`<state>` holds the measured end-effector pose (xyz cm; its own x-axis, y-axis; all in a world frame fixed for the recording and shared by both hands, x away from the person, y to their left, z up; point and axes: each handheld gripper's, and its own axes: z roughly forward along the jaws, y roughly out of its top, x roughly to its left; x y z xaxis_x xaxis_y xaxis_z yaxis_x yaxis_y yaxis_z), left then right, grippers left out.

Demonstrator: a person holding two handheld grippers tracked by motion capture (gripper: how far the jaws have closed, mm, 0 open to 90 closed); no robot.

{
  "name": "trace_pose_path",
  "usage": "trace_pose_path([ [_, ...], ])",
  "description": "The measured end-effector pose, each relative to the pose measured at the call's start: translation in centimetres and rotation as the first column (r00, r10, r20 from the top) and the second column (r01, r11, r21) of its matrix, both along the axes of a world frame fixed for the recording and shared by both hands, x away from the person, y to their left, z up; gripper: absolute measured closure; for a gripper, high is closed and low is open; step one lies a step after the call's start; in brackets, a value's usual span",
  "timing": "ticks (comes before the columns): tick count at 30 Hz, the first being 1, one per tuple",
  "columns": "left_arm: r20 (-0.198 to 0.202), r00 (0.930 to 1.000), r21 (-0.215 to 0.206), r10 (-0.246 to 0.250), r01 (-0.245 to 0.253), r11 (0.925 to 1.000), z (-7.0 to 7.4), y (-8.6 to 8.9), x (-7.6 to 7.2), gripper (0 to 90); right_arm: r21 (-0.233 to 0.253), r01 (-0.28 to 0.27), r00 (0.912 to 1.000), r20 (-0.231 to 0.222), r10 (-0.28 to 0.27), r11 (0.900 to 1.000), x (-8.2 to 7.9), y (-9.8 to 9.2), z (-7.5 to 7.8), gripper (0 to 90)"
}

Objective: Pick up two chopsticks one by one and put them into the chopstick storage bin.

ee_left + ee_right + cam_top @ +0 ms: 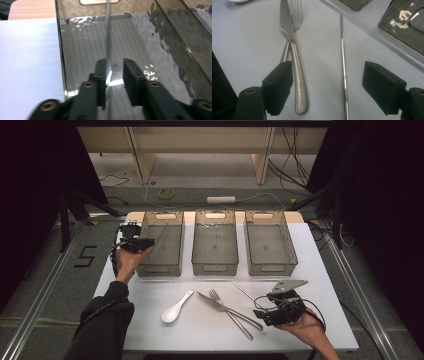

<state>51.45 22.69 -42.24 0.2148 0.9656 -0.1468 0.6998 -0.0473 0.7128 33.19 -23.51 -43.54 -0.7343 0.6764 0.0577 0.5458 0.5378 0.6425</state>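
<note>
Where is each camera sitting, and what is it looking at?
High view: above the person's side, facing forward and down at the table; both forearms, left gripper and right gripper show.
Left gripper view: rides the left gripper, looking into the left bin past a thin rod at its jaws.
Right gripper view: rides the right gripper, looking down at knife, fork and chopstick.
Shared: the high and right gripper views both show that cutlery.

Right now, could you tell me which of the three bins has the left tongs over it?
The leftmost bin: the left tongs hold a thin metal rod above it, while the middle bin and right bin have nothing over them.
</note>
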Motion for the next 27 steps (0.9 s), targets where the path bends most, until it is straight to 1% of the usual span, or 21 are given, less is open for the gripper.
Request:
trace_pose_path([
  [1,0.001,1.0000,0.002,-0.002,0.002,1.0000,0.1,0.0,-0.1,64.9,0.000,0.000,1.0000,0.000,0.000,1.000,0.0,0.0,0.0,25.6],
  [3,0.000,1.0000,-0.017,-0.005,0.005,0.9998,0.5,-0.1,-0.4,57.9,-0.002,0.001,1.0000,0.002,-0.001,1.000,0.0,-0.1,0.0,25.5],
  [4,-0.004,0.9999,-0.032,-0.016,0.016,0.9993,0.7,-0.1,-0.6,55.4,-0.002,0.001,1.0000,0.003,-0.001,1.000,0.0,-0.1,0.1,25.6],
  [5,-0.006,0.9992,-0.046,-0.039,0.039,0.9982,1.0,-0.2,-1.0,53.3,-0.003,0.003,1.0000,0.004,-0.003,1.000,0.1,-0.1,0.1,25.6],
  [8,0.008,0.9976,-0.054,-0.069,0.069,0.9961,1.6,-0.7,-1.9,43.5,-0.010,0.009,1.0000,0.000,-0.009,1.000,0.2,-0.2,0.2,25.6],
  [9,0.014,0.9964,-0.063,-0.084,0.085,0.9944,1.8,-0.8,-2.3,41.0,-0.017,0.010,0.9999,-0.002,-0.010,1.000,0.3,-0.3,0.3,25.6],
  [12,0.039,0.9895,-0.060,-0.139,0.141,0.9881,2.3,-1.5,-3.7,33.7,-0.044,0.007,0.9998,-0.017,-0.007,0.999,0.6,-0.5,0.4,26.1],
  [13,0.039,0.9895,-0.060,-0.139,0.141,0.9881,2.3,-1.5,-3.7,32.0,-0.052,0.006,0.9997,-0.025,-0.007,0.999,0.7,-0.5,0.5,26.4],
  [15,0.051,0.9841,-0.070,-0.170,0.173,0.9823,2.7,-1.9,-4.5,27.4,-0.087,0.004,0.9992,-0.039,-0.008,0.996,0.9,-0.6,0.6,27.2],
  [16,0.075,0.9790,-0.100,-0.189,0.196,0.9754,3.0,-2.2,-5.3,26.5,-0.104,-0.003,0.9987,-0.051,-0.003,0.995,1.0,-0.6,0.7,27.4],
  [17,0.079,0.9746,-0.107,-0.209,0.217,0.9702,3.1,-2.3,-5.7,25.6,-0.117,-0.005,0.9979,-0.065,-0.003,0.993,1.1,-0.5,0.8,27.7],
  [18,0.086,0.9708,-0.106,-0.224,0.233,0.9668,3.2,-2.5,-6.1,24.5,-0.136,-0.015,0.9973,-0.073,0.005,0.991,1.2,-0.5,0.8,28.5],
  [19,0.086,0.9708,-0.106,-0.224,0.233,0.9668,3.2,-2.5,-6.1,23.6,-0.156,-0.026,0.9965,-0.082,0.013,0.987,1.3,-0.4,0.9,28.9],
  [20,0.100,0.9629,-0.089,-0.251,0.260,0.9616,3.3,-3.0,-6.9,22.5,-0.173,-0.032,0.9952,-0.096,0.015,0.984,1.4,-0.4,0.9,29.6],
  [21,0.108,0.9588,-0.089,-0.263,0.273,0.9580,3.3,-3.1,-7.3,21.6,-0.192,-0.037,0.9942,-0.106,0.017,0.981,1.5,-0.3,1.0,31.0],
  [22,0.111,0.9560,-0.095,-0.271,0.282,0.9547,3.4,-3.4,-7.7,21.2,-0.210,-0.045,0.9931,-0.115,0.021,0.977,1.7,-0.2,1.0,32.8],
  [23,0.111,0.9560,-0.095,-0.271,0.282,0.9547,3.4,-3.4,-7.7,20.7,-0.223,-0.055,0.9908,-0.133,0.026,0.973,1.8,-0.1,1.1,34.1],
  [24,0.115,0.9526,-0.095,-0.282,0.293,0.9514,3.3,-3.5,-8.1,19.9,-0.239,-0.064,0.9890,-0.145,0.030,0.969,2.0,0.0,1.1,35.1],
  [25,0.119,0.9464,-0.092,-0.300,0.312,0.9457,3.3,-3.8,-8.5,18.9,-0.251,-0.072,0.9868,-0.159,0.032,0.965,2.1,0.0,1.0,35.9],
  [26,0.127,0.9406,-0.081,-0.315,0.326,0.9419,3.4,-4.0,-8.9,18.4,-0.269,-0.076,0.9854,-0.167,0.031,0.960,2.2,0.1,1.0,37.3],
  [27,0.144,0.9327,-0.085,-0.330,0.344,0.9350,3.4,-4.2,-9.5,17.8,-0.288,-0.082,0.9836,-0.178,0.031,0.954,2.4,0.1,0.9,38.6],
])
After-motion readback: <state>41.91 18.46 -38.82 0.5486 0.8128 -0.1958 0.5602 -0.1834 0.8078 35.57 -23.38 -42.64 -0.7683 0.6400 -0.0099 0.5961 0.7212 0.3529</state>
